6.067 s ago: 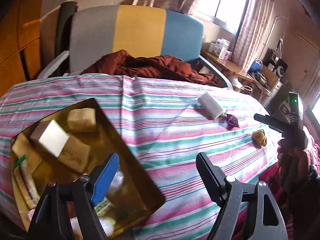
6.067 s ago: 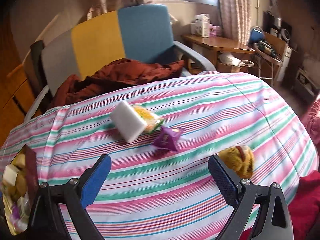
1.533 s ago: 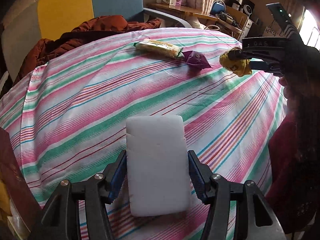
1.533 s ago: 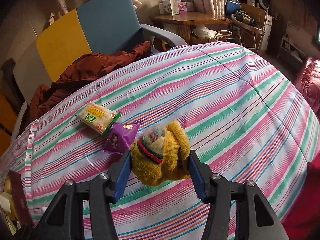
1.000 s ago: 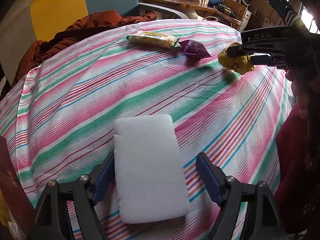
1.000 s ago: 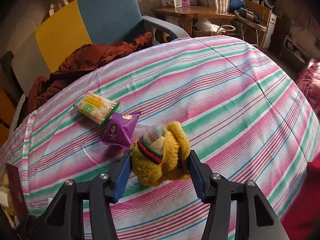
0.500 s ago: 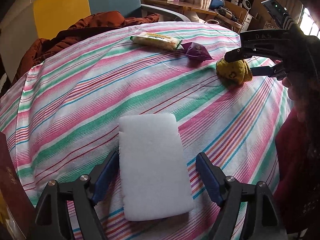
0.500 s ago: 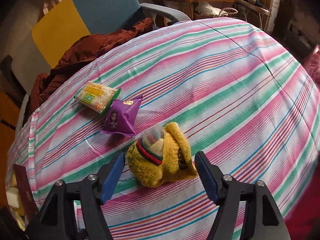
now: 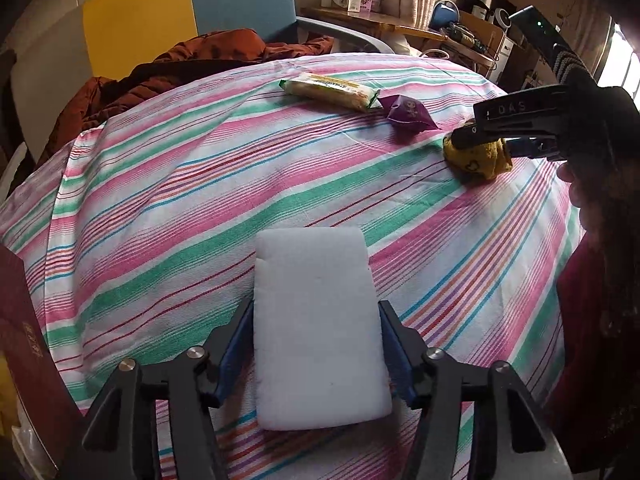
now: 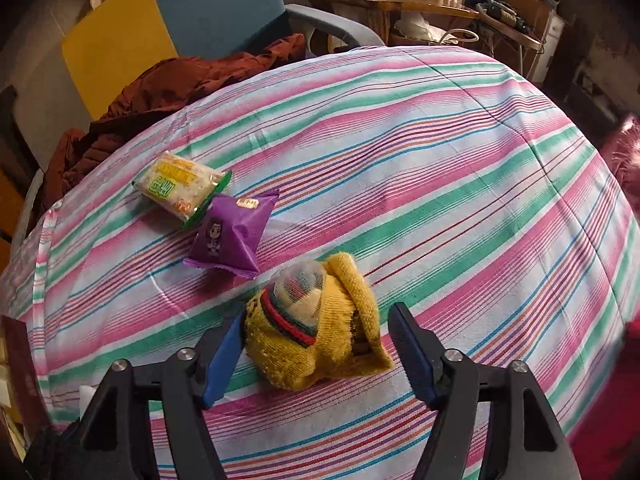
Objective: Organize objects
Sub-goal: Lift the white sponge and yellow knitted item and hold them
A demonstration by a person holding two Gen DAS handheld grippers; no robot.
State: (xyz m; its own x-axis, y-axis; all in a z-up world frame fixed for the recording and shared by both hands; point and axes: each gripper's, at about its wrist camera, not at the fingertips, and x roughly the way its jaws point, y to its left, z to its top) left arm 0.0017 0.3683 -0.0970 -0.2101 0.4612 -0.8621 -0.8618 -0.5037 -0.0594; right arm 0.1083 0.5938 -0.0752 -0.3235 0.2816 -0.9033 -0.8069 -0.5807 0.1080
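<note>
Both sets of fingers have just been closing. On my left gripper (image 9: 316, 350) they clamp the white sponge (image 9: 320, 312) lying on the striped worktop (image 9: 168, 184). My right gripper (image 10: 316, 350) has one pad touching the yellow sock bundle (image 10: 316, 336), the other apart. Lifting now, I judge, could roll the bundle away.
</note>
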